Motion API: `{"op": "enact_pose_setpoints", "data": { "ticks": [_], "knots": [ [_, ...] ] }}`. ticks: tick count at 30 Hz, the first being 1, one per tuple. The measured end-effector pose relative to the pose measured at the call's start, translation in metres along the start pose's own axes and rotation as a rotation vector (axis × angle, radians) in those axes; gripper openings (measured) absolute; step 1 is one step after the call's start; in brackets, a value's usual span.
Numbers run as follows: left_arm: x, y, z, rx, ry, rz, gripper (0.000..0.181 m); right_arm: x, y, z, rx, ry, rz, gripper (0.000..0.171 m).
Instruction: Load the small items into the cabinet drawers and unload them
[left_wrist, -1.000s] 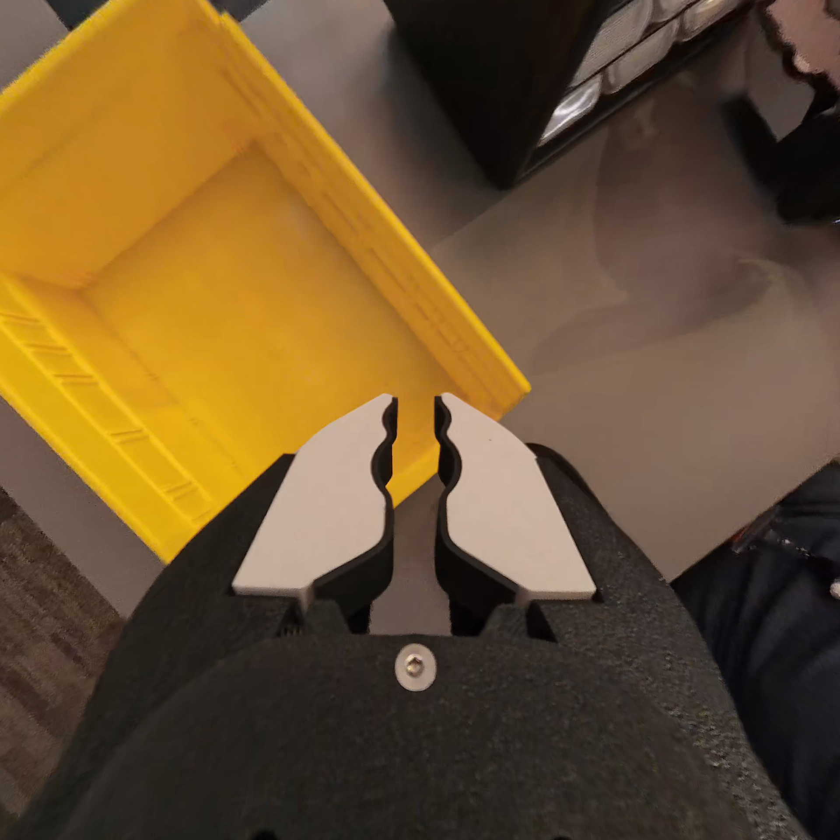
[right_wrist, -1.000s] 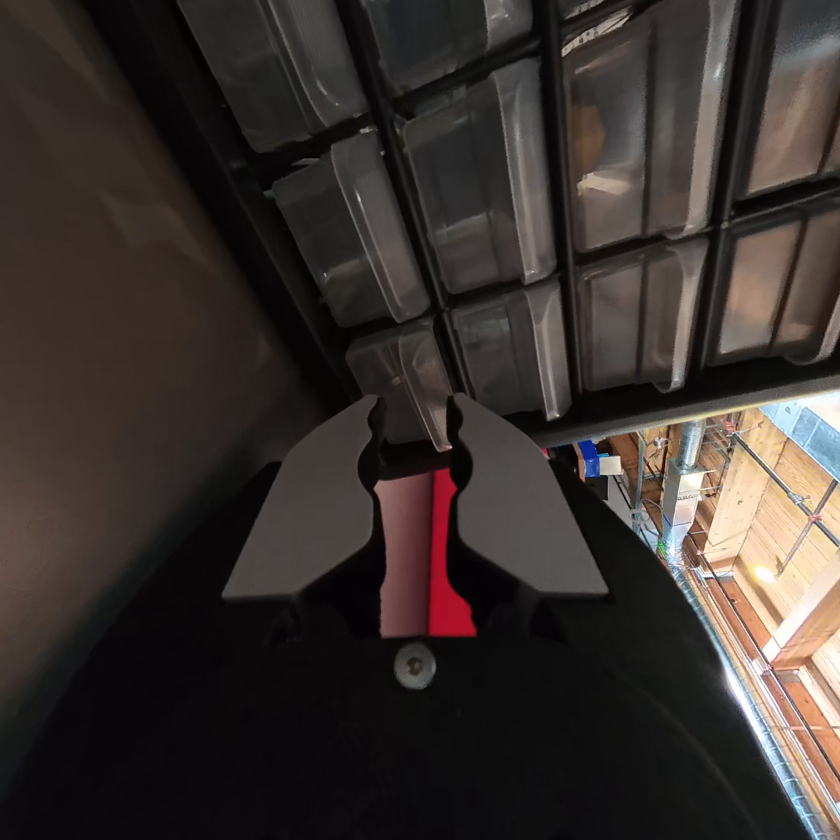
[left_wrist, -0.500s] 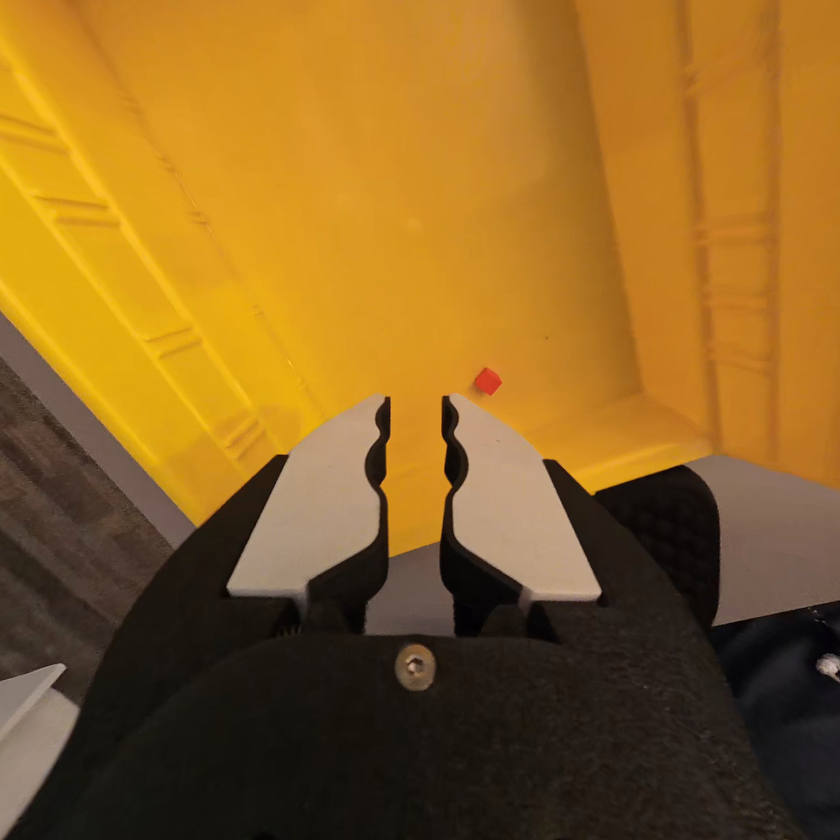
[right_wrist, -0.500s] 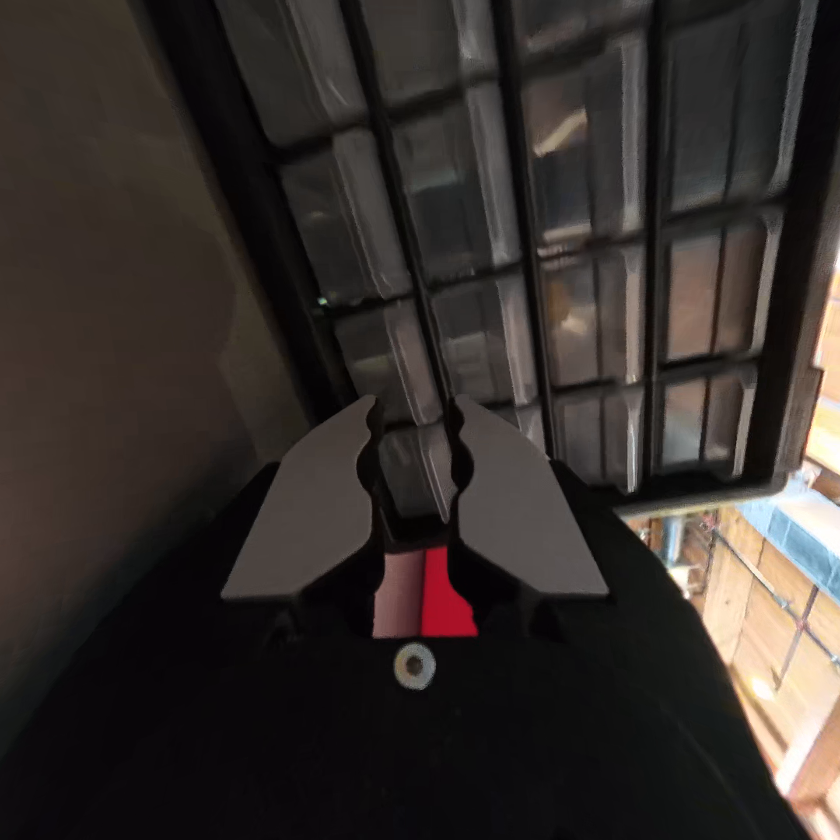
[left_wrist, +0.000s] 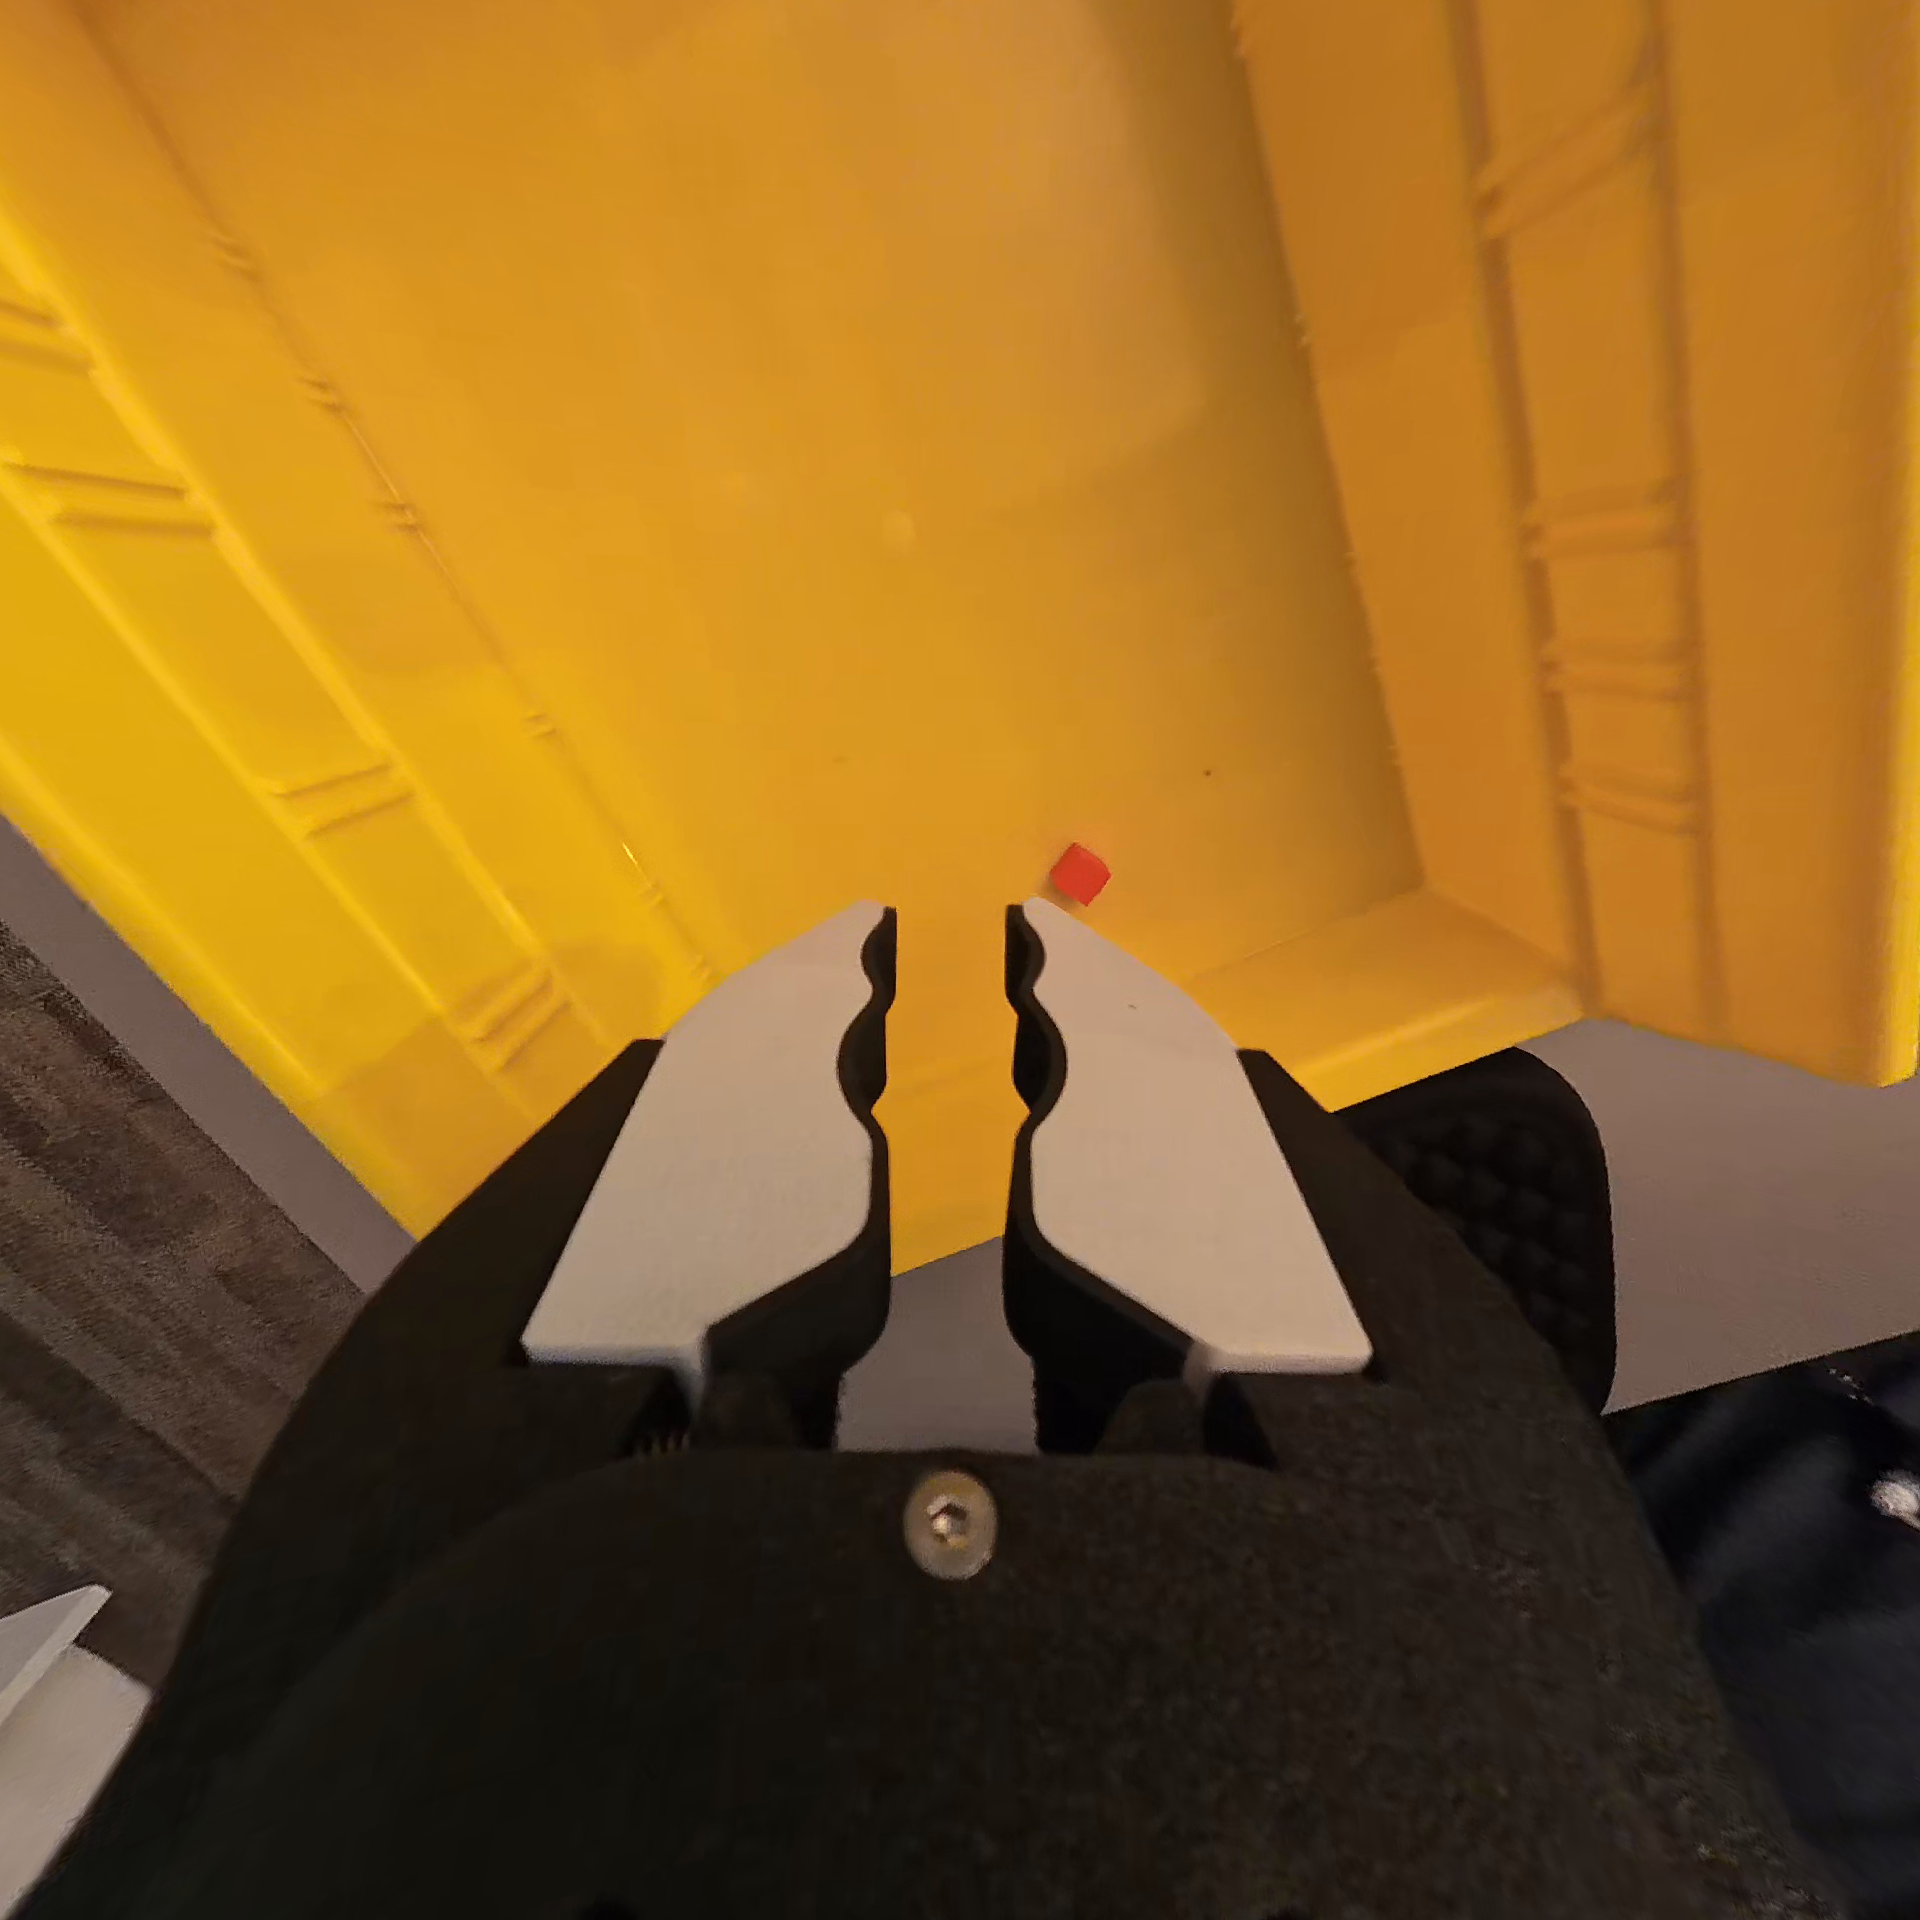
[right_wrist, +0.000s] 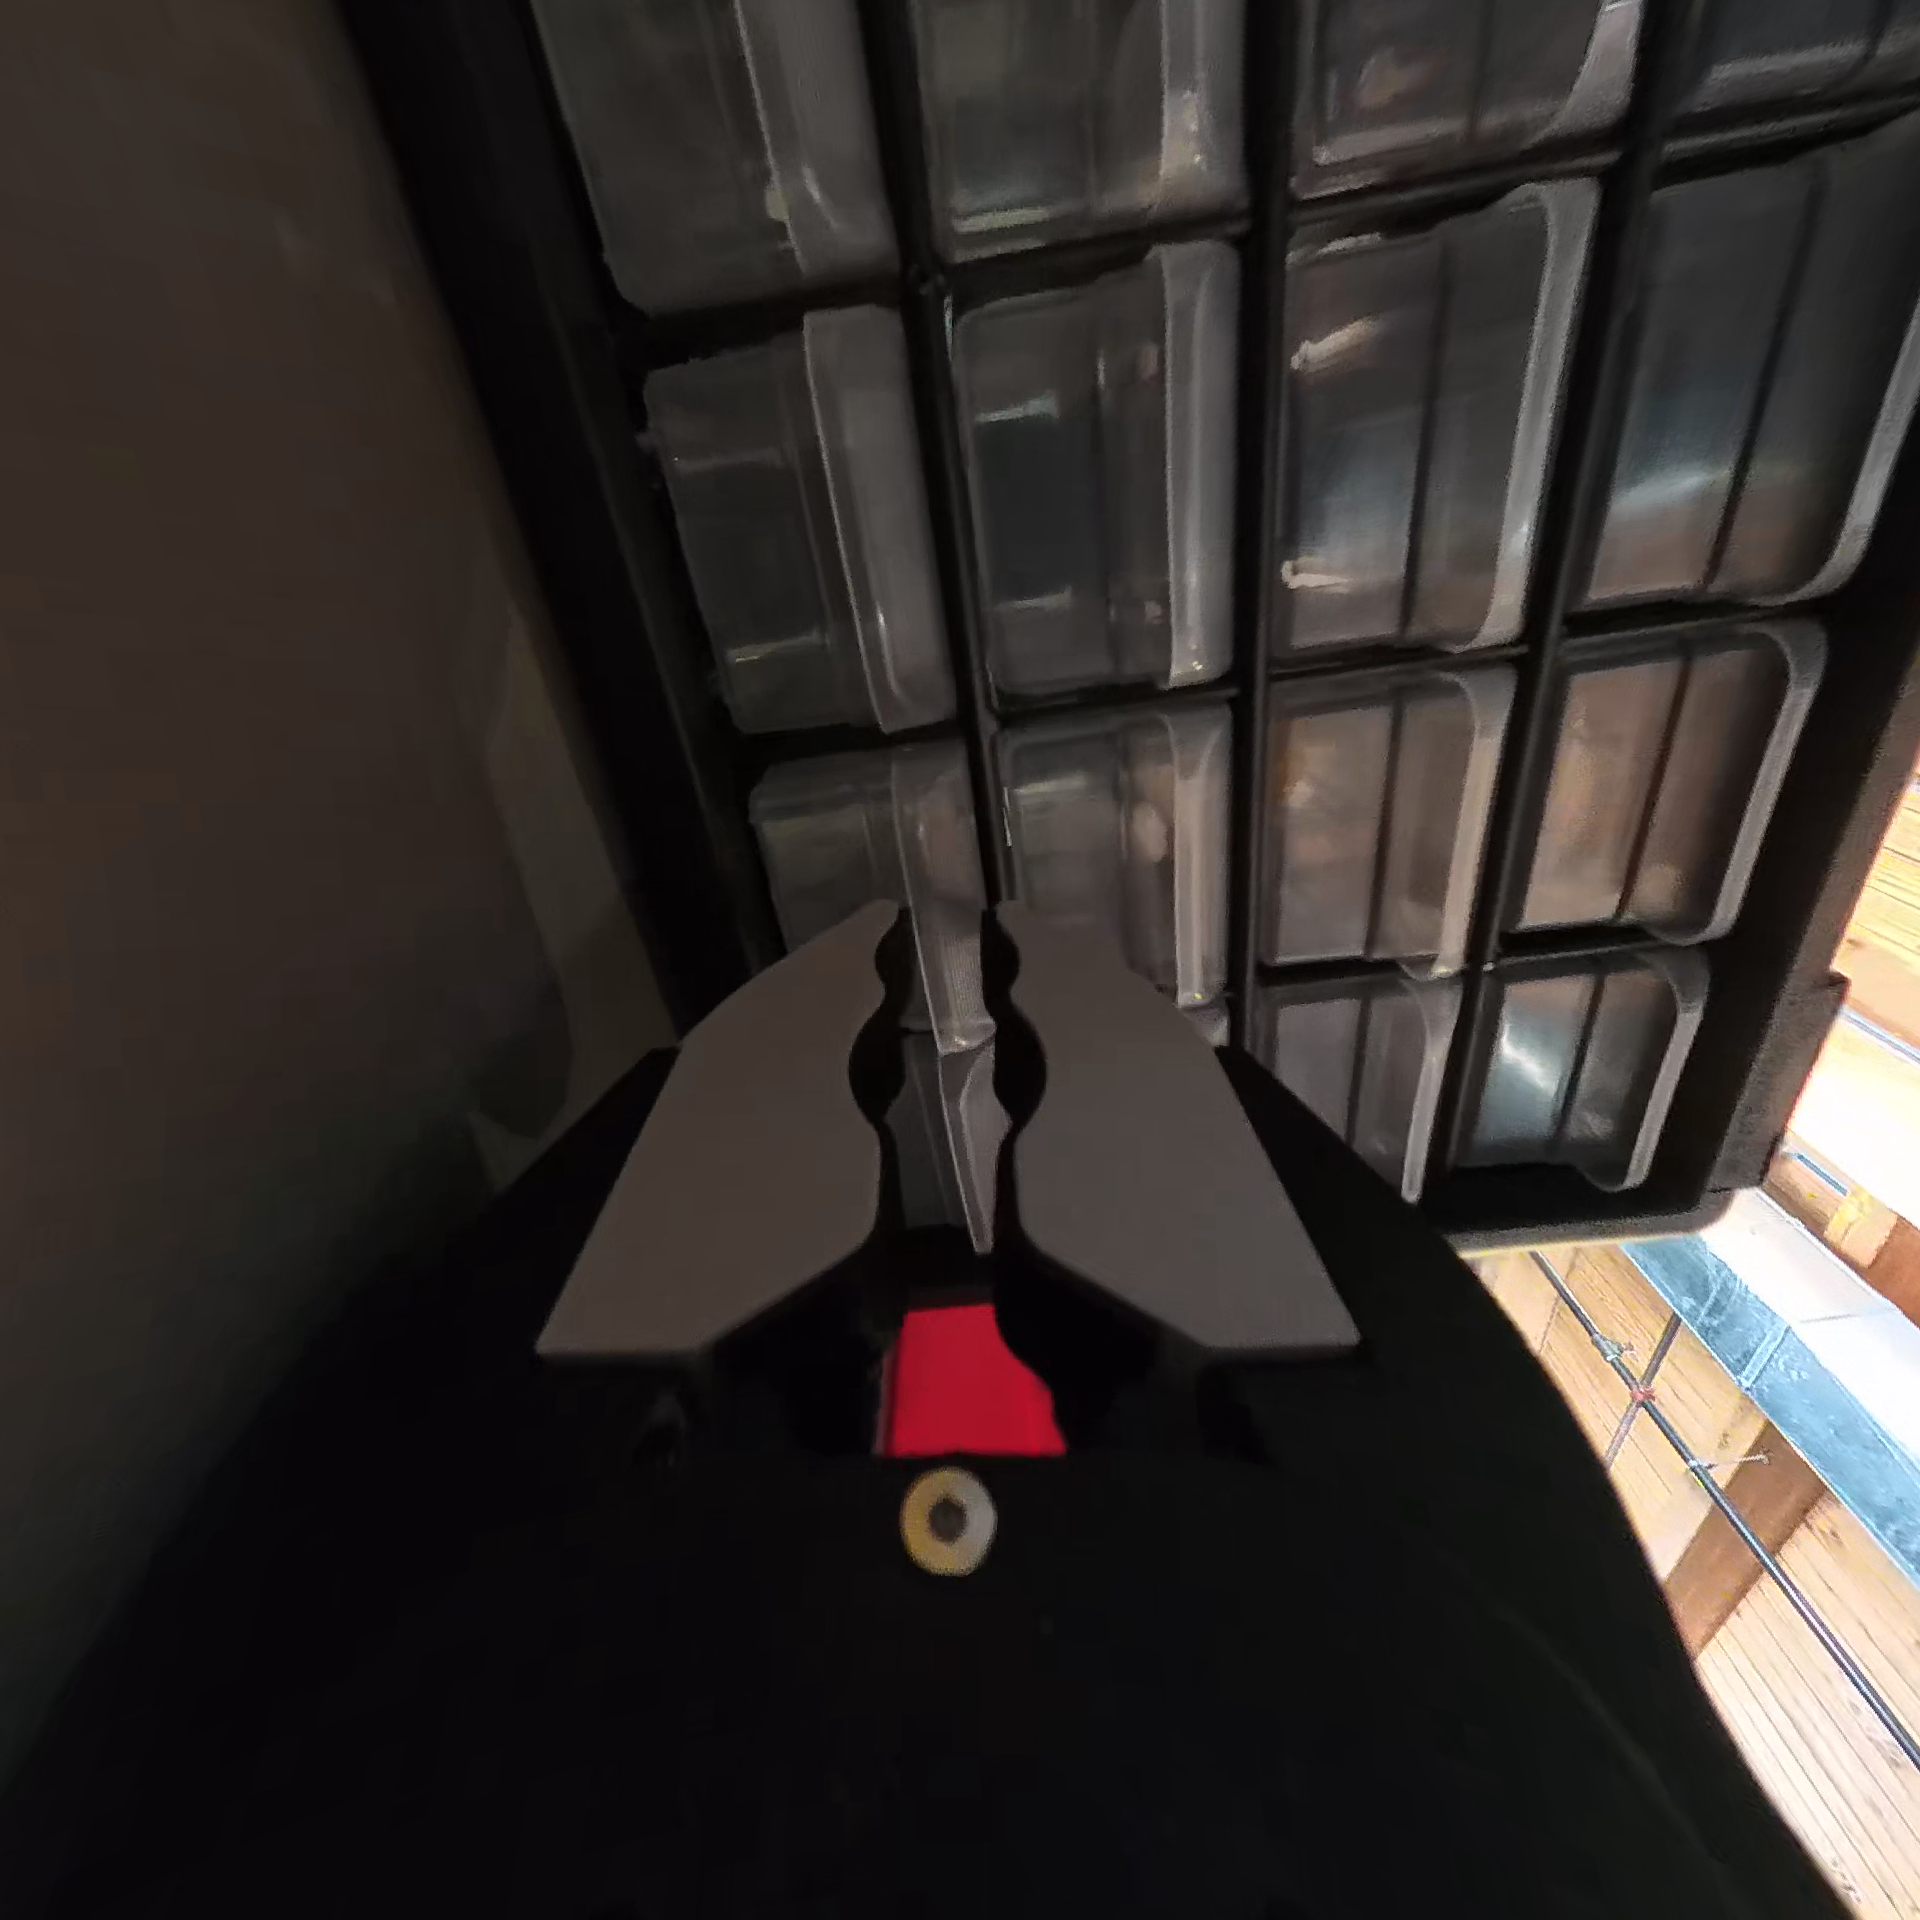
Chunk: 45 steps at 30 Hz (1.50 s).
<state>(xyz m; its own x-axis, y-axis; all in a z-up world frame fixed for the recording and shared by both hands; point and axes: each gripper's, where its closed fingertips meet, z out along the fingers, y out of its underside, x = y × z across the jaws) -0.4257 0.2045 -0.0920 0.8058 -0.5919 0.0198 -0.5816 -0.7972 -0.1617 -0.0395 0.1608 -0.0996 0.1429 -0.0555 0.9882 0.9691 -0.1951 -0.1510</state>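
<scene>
Left tool (left_wrist: 943, 914) parted, angled into yellow bin (left_wrist: 727, 416)

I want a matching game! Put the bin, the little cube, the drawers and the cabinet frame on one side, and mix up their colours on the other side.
Things:
1. bin
2. cube
3. drawers
4. cabinet frame

Colours:
A. black
B. red
C. clear
D. yellow

Pairs: 1-D, 2-B, 3-C, 4-A
</scene>
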Motion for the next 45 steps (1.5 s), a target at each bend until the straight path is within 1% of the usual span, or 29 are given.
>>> {"op": "enact_pose_setpoints", "data": {
  "ticks": [7, 13, 16, 26, 29, 30, 33, 36, 40, 42, 44, 45],
  "knots": [
    [0.009, 0.022, 0.023, -0.181, 0.009, 0.021, 0.024, 0.000, 0.000, -0.036, 0.018, -0.015, 0.001, 0.013],
    [0.021, 0.023, 0.034, -0.228, 0.057, 0.060, 0.030, 0.002, -0.003, -0.063, 0.028, -0.019, 0.015, 0.013],
    [0.028, 0.023, 0.038, -0.240, 0.082, 0.101, 0.031, 0.002, -0.001, -0.067, 0.023, -0.028, 0.029, 0.013],
    [0.026, 0.022, 0.056, -0.297, 0.041, 0.184, 0.025, 0.001, 0.000, -0.067, 0.022, -0.038, 0.044, 0.013],
    [0.026, 0.023, 0.057, -0.306, 0.038, 0.188, 0.020, 0.001, 0.000, -0.067, 0.023, -0.041, 0.046, 0.013],
    [0.030, 0.024, 0.057, -0.311, 0.065, 0.186, 0.012, 0.001, 0.000, -0.067, 0.022, -0.042, 0.047, 0.013],
    [0.024, 0.025, 0.054, -0.312, 0.021, 0.199, 0.012, 0.000, 0.000, -0.068, 0.019, -0.047, 0.052, 0.013],
    [0.023, 0.022, 0.041, -0.259, 0.021, 0.174, 0.012, -0.001, 0.001, -0.070, 0.016, -0.051, 0.051, 0.013],
    [0.032, 0.010, 0.003, -0.096, 0.029, 0.144, 0.011, -0.001, 0.001, -0.075, 0.011, -0.054, 0.051, 0.013],
    [0.056, 0.002, -0.022, 0.016, 0.069, 0.174, 0.011, -0.001, 0.000, -0.075, 0.016, -0.053, 0.052, 0.013],
    [0.094, -0.011, -0.048, 0.154, 0.134, 0.266, 0.011, -0.001, -0.001, -0.075, 0.023, -0.050, 0.050, 0.014],
    [0.117, -0.016, -0.058, 0.211, 0.170, 0.326, 0.011, -0.001, -0.001, -0.075, 0.025, -0.049, 0.051, 0.016]
  ]
}}
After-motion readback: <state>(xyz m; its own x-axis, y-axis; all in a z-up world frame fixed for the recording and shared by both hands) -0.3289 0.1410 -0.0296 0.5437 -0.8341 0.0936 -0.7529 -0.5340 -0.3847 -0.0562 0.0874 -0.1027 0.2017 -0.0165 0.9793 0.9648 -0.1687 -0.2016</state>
